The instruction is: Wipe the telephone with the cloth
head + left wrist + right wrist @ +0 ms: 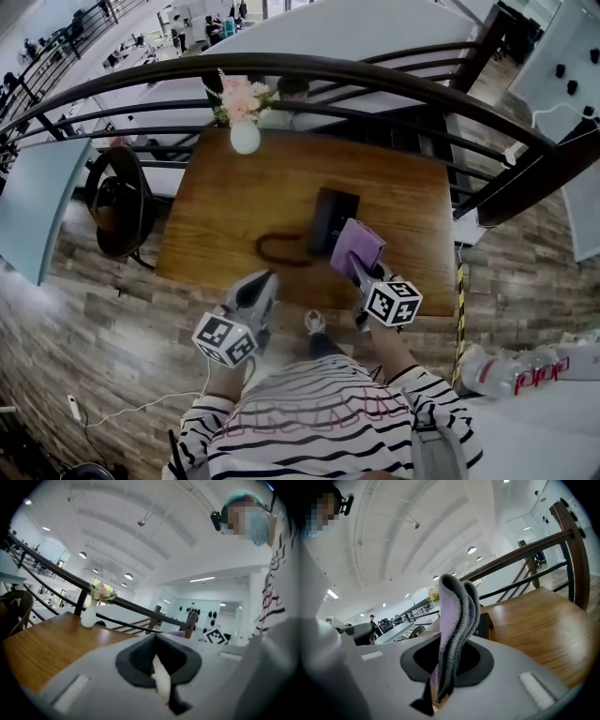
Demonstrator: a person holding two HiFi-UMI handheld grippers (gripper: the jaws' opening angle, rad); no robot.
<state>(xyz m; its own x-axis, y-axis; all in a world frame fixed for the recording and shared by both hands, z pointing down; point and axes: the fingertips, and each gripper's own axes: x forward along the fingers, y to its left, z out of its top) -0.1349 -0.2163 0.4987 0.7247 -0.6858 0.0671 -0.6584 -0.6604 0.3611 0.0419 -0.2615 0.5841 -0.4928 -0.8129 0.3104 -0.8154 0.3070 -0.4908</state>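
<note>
The black telephone point(333, 217) lies on the wooden table point(216, 202), with its dark coiled cord point(279, 249) curled to its left. A purple cloth point(357, 245) with a grey edge overlaps the telephone's near right corner. My right gripper point(355, 266) is shut on the cloth. In the right gripper view the folded cloth point(457, 616) stands up out of the gripper point(449, 667), and the telephone point(483, 625) shows just behind it. My left gripper point(266, 279) hovers at the table's near edge, left of the telephone. It point(157, 665) is shut with nothing in it.
A white vase of pink flowers point(244, 129) stands at the table's far edge. A dark curved railing point(375, 75) runs behind the table. A round black chair point(120, 199) sits to the left. White furniture with bottles point(525, 375) is at the right.
</note>
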